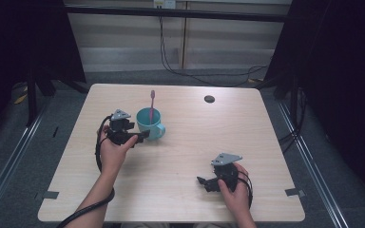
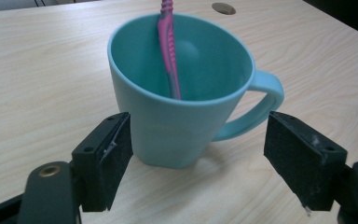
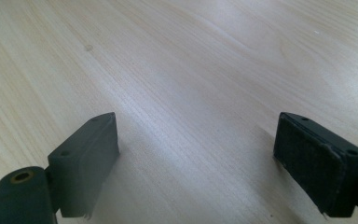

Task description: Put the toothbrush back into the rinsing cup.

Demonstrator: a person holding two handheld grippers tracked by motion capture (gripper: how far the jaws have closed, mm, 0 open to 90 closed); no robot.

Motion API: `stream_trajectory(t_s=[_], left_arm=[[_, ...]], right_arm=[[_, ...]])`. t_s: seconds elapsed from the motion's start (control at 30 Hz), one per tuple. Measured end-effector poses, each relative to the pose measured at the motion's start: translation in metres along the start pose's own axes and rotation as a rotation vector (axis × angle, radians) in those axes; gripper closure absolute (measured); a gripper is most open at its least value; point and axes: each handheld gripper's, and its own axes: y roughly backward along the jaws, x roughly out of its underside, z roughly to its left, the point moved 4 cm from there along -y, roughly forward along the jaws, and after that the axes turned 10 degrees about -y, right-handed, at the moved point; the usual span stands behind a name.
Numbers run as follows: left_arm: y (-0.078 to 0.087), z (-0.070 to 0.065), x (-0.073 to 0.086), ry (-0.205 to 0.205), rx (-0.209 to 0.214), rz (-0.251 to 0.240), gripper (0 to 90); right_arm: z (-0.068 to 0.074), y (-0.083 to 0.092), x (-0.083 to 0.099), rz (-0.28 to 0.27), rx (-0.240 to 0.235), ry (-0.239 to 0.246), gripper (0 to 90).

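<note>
The pale wooden surface (image 1: pixel 180 156) carries a teal mug (image 1: pixel 149 122) at about ten o'clock from its centre, handle toward four o'clock. The left tool (image 2: pixel 198 158) sits low just beside the mug, jaws wide apart and clear of its wall. The right tool (image 1: pixel 204 182) rests near five o'clock, jaws apart over bare wood. A pink toothbrush (image 2: pixel 168 51) leans inside the mug. If one jaw meets the handle first, the mug would likely twist or tip, spilling the toothbrush.

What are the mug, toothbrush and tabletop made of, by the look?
Mug: likely matte plastic or glazed ceramic; even teal, soft sheen, can't tell which. Toothbrush: pink plastic with ribbed grip. Tabletop: pale wood-grain, probably laminate; smooth, low gloss.
</note>
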Motion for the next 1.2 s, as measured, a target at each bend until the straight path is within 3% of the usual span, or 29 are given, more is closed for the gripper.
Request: stream_trajectory(t_s=[0.63,0.83,1.2], left_arm=[[-0.008,-0.017,0.038,-0.020,0.029,0.037,22.4],[-0.012,-0.023,0.051,-0.042,0.030,0.071,22.1],[-0.015,-0.025,0.061,-0.087,0.019,0.106,21.6]], right_arm=[[0.000,0.000,0.000,-0.002,-0.007,0.014,13.2],[0.000,0.000,0.000,-0.002,-0.009,0.017,13.2],[0.000,0.000,0.000,-0.001,-0.010,0.021,13.3]])
